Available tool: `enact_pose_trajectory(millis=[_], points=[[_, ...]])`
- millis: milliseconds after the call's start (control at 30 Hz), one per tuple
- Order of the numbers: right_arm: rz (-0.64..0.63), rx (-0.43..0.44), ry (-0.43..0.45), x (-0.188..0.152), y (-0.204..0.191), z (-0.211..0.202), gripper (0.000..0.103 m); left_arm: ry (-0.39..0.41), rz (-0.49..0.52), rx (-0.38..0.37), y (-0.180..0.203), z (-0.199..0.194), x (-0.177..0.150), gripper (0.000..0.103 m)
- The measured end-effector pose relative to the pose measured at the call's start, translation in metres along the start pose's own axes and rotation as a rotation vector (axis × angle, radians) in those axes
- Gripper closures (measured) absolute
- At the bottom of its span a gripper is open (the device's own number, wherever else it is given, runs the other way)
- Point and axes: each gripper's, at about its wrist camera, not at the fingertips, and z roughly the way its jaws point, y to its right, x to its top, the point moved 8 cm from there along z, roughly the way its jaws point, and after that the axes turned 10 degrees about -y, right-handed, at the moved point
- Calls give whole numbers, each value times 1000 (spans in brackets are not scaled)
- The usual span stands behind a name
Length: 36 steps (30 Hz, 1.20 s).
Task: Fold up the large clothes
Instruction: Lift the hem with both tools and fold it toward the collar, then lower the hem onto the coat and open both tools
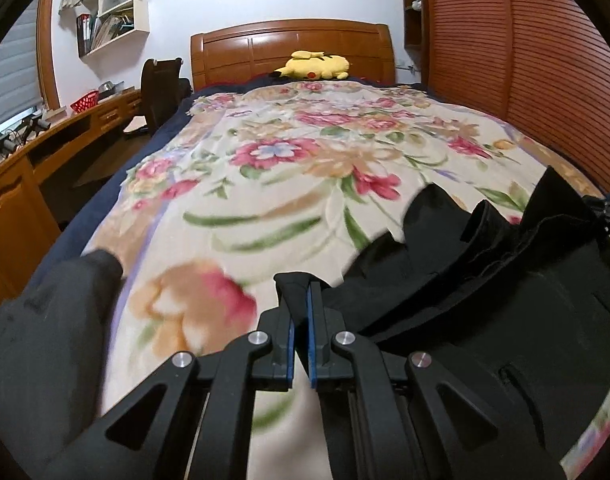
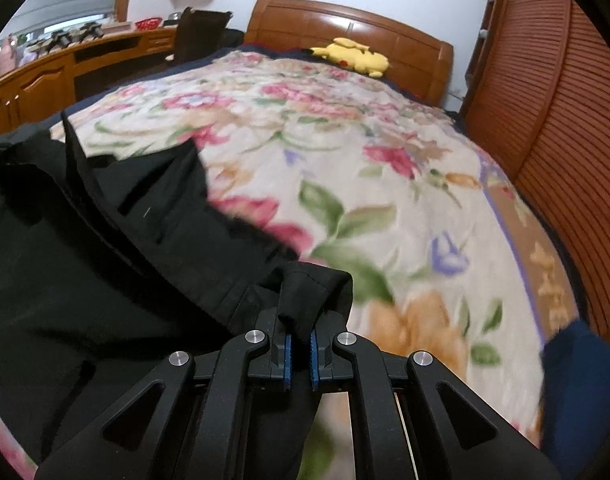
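Note:
A black garment point(image 1: 485, 292) with pocket slits lies over the near end of a bed with a flowered blanket point(image 1: 289, 184). My left gripper point(image 1: 301, 292) is shut on one black corner of it, the cloth pinched between the blue pads. In the right wrist view the same black garment point(image 2: 85, 260) spreads to the left, and my right gripper point(image 2: 301, 312) is shut on another bunched edge of it. Both grippers point down toward the flowered blanket point(image 2: 385, 184). The far edge of the garment stands up in folds.
A yellow plush toy point(image 1: 315, 65) lies by the wooden headboard point(image 1: 293, 46). A wooden desk point(image 1: 33, 168) and dark chair point(image 1: 161, 92) stand left of the bed, a slatted wooden wardrobe point(image 1: 525, 64) right. A grey cloth point(image 1: 53, 328) lies at the near left, a blue cloth point(image 2: 581, 384) near right.

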Motion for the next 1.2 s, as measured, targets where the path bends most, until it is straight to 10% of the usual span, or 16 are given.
enact_pose_trajectory(millis=[500,633,700,767,1200], points=[[43,-118,-47,102,32,90,99,-20,7,44,-13,64,69,100],[85,-109,-79,98,31,95,84,-50,-19,-13,-16,59,57,96],[99,-108,-57,94,31,83,44,-61,-33,-36,-18,53,49,79],[103,-111,-33,89,30,67,32,-64,-28,-32,-18,43,37,68],[-12,-1,-15,-21,-20,-20,31,-77,7,-72,-5,-29,-52,63]])
